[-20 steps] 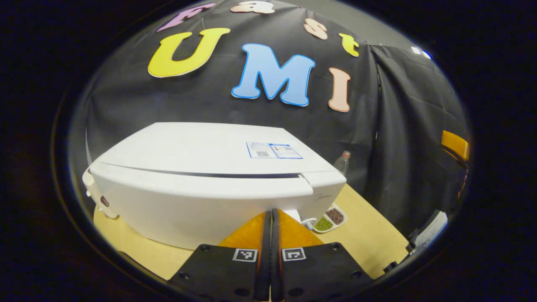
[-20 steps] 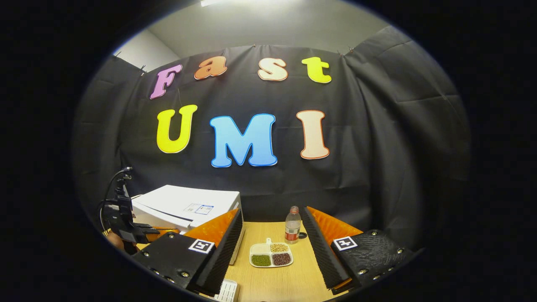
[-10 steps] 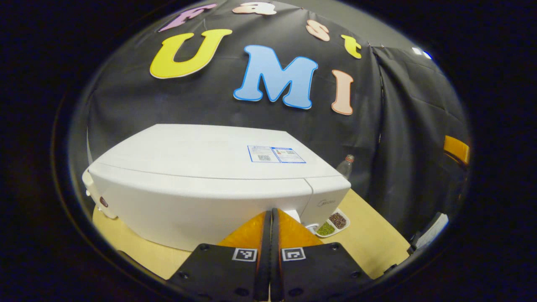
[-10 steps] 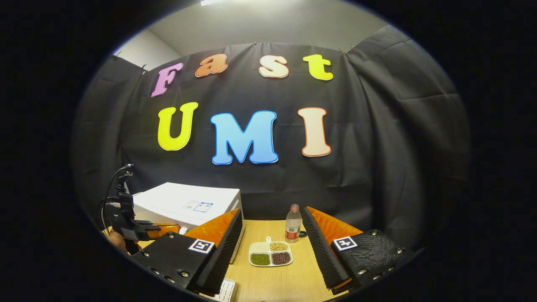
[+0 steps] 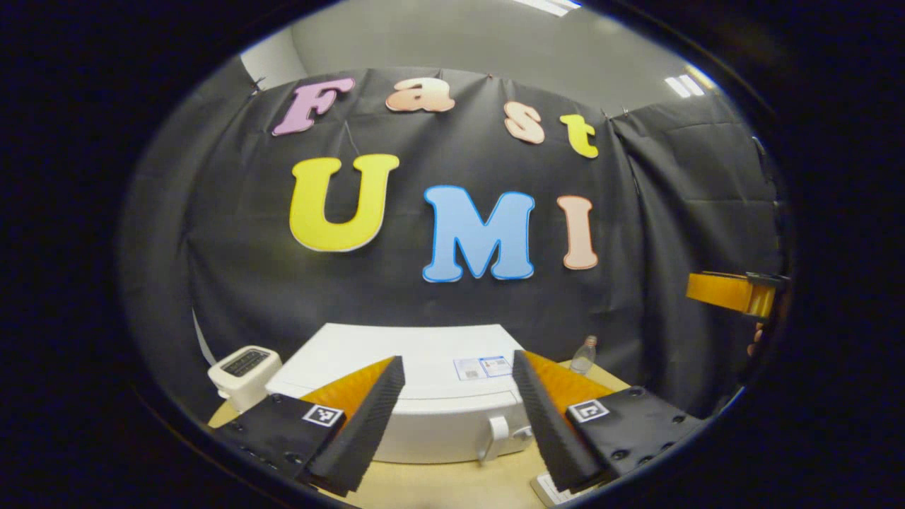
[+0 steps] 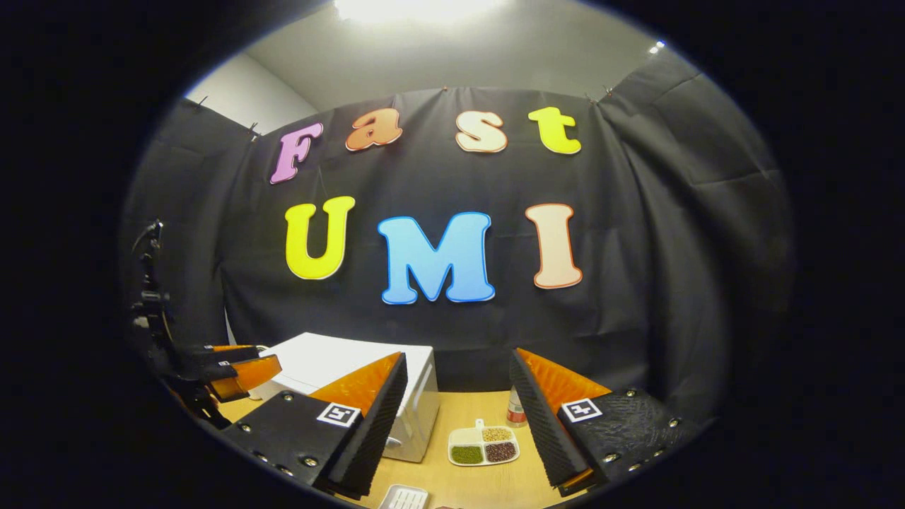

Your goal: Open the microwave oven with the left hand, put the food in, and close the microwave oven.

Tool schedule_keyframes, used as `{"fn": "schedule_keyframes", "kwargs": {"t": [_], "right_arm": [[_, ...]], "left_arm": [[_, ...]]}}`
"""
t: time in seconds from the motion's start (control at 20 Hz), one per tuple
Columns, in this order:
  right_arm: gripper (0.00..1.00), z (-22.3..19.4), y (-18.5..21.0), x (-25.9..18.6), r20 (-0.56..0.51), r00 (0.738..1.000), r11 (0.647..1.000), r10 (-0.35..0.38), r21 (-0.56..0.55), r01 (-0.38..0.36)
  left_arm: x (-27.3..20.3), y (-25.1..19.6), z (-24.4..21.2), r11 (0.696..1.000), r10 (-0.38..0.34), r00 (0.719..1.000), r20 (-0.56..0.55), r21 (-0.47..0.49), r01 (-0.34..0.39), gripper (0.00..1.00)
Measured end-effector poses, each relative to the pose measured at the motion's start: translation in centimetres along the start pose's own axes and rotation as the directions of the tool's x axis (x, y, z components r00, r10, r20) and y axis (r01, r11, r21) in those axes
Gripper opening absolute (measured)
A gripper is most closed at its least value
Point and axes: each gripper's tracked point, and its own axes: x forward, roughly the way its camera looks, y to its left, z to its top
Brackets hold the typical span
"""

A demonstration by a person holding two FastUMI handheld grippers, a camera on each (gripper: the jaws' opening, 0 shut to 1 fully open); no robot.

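The white microwave [image 5: 431, 417] stands on the wooden table with its door shut and a small white handle [image 5: 498, 433] at the front right. My left gripper [image 5: 457, 364] is open, held back from the microwave and above its front, nothing between its fingers. In the right gripper view the microwave [image 6: 322, 353] stands left of a white four-compartment food tray [image 6: 484, 445] holding beans and grains. My right gripper [image 6: 458, 360] is open and empty, hovering over the table before the tray. The left gripper [image 6: 240, 366] appears at the far left there.
A small white appliance [image 5: 244, 362] stands left of the microwave. A plastic bottle [image 5: 584, 355] stands behind its right corner, half hidden behind my right finger as the bottle [image 6: 515, 411]. A white ribbed object [image 6: 403, 498] lies at the table's near edge. The right gripper's orange finger [image 5: 728, 291] shows far right.
The microwave door's gap closed. My left gripper then opened and drew back and up from the microwave front. The right gripper shifted slightly, staying open.
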Motion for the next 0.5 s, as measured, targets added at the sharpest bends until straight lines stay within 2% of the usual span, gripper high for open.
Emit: {"fn": "schedule_keyframes", "kwargs": {"t": [0.25,0.5], "right_arm": [[0.9,2.7,3.8,-0.8,0.028,1.0,1.0,-0.014,-0.017,0.014],[0.9,4.0,7.0,-2.5,0.054,0.998,0.999,-0.021,-0.046,0.023]], "left_arm": [[-5.2,4.8,7.9,0.999,0.046,0.991,0.126,-0.012,-0.045,0.95],[-7.3,7.7,9.0,0.999,0.049,0.989,0.142,-0.029,-0.046,0.96]]}}
